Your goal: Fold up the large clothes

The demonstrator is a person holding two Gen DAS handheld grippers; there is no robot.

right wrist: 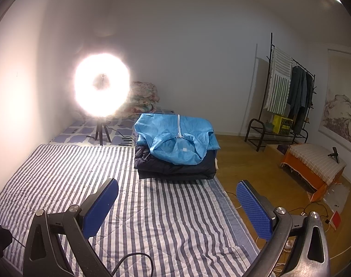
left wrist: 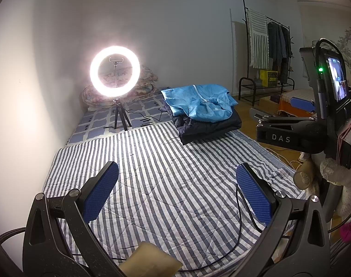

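Light-blue zip-front garment [right wrist: 175, 136] folded loosely, collar rumpled, lying on top of a folded navy padded jacket [right wrist: 175, 166], stack at far right edge of striped quilt [right wrist: 152, 219], left gripper [left wrist: 176, 191] and right gripper [right wrist: 176, 207] both spread wide, empty, above quilt.

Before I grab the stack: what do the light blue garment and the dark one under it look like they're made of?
The light blue garment looks like thin, slightly sheer woven synthetic: fine stripes, crisp crumpled collar, white zipper. The dark navy garment beneath looks like smooth padded nylon or polyester, judging by its thick, puffy folded layers. Neither fibre can be confirmed by sight.
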